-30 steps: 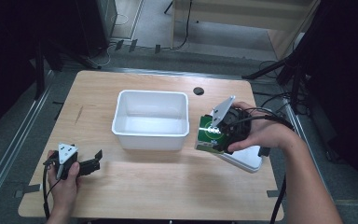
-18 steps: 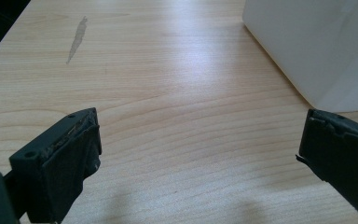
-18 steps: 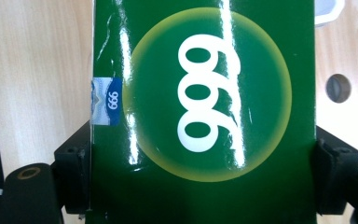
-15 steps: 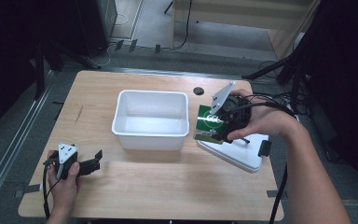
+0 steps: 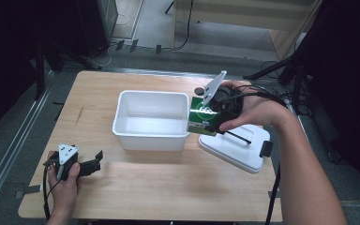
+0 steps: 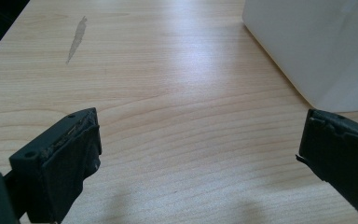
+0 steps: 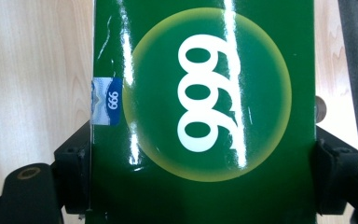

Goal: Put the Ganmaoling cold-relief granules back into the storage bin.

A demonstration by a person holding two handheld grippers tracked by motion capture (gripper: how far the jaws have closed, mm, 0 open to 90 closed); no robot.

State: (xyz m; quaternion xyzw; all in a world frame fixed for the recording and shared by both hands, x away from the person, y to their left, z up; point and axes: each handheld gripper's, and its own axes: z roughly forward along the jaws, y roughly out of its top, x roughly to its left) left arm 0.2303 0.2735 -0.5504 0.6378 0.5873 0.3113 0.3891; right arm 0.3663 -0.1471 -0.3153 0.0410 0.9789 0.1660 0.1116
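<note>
Since the earlier frames the right gripper (image 5: 205, 117) has carried the green box (image 5: 204, 117) up and leftward, off the lid (image 5: 236, 146) and toward the right wall of the white bin (image 5: 151, 136); the left gripper (image 5: 96, 161) has stayed put at the near left of the table (image 5: 178, 187).

At this moment the box hangs in the air just beside the bin's right rim, above the gap between bin and lid, with its near lower corner over the lid's far left edge. The right jaws clamp it across its width, one black pad on each long side, as the right gripper view shows.

On the glossy green face (image 7: 205, 93) sits a pale yellow-green ringed circle holding large white numerals, "999", which read turned sideways in that view. A small blue and white sticker (image 7: 107, 101) on the left edge of the box carries the same "999" in tiny print. No other writing can be read.

Seen from above, the box's broad printed face is tilted up toward the camera, and its long axis runs roughly from near to far, leaning slightly away from the bin at the top.

The left gripper lies low over the wood with its jaws spread wide and nothing between them; the bin's corner (image 6: 317, 51) stands at the far right in its view.
</note>
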